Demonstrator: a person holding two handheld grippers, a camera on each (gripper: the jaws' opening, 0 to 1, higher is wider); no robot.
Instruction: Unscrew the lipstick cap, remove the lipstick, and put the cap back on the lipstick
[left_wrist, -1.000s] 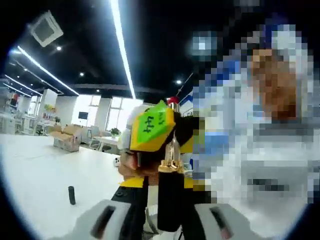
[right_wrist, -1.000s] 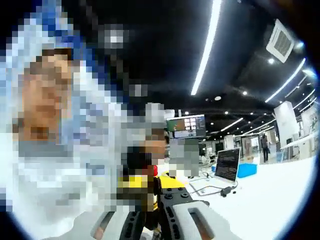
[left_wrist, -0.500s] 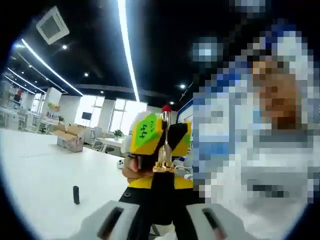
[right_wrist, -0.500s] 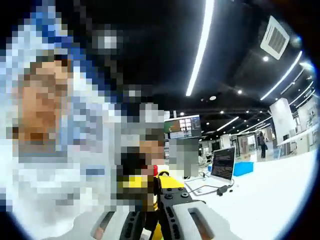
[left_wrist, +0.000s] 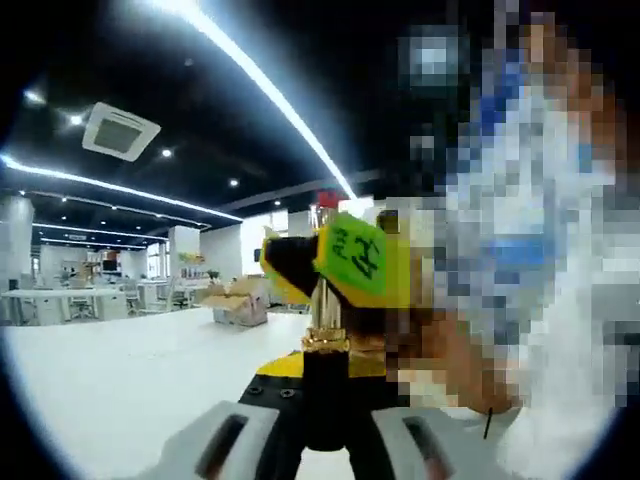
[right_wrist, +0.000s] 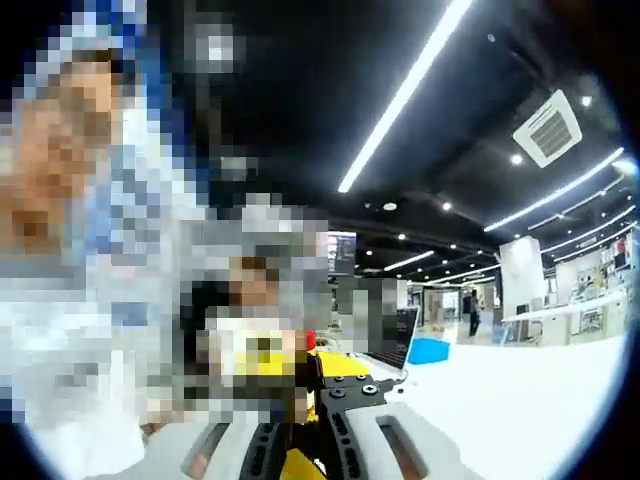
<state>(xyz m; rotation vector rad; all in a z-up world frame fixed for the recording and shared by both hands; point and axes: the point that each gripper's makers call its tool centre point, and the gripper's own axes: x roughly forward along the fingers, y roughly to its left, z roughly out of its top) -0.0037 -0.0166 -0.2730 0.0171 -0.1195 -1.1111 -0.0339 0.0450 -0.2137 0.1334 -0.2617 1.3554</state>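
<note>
In the left gripper view my left gripper (left_wrist: 325, 432) is shut on the black base of the lipstick (left_wrist: 325, 395). Above the base come a gold ring and a pale tube, ending in a red tip (left_wrist: 326, 198). My right gripper (left_wrist: 350, 265), yellow and black with a green label, is closed around that upper tube from the far side. In the right gripper view the right gripper (right_wrist: 300, 442) stands shut, with the red tip (right_wrist: 310, 341) just beyond its jaws and the left gripper's yellow body (right_wrist: 345, 372) behind it.
A person's hand (left_wrist: 450, 365) holds the right gripper close by. A white table (left_wrist: 110, 390) stretches to the left, with cardboard boxes (left_wrist: 240, 300) far back. On the white table (right_wrist: 520, 410), at its far edge, stand a laptop (right_wrist: 398, 338) and a blue box (right_wrist: 430, 350).
Both views have rolled and swung. The right gripper's green label has gone from the left of the lipstick to its right. A small black cap on the table has slid out of the left gripper view.
</note>
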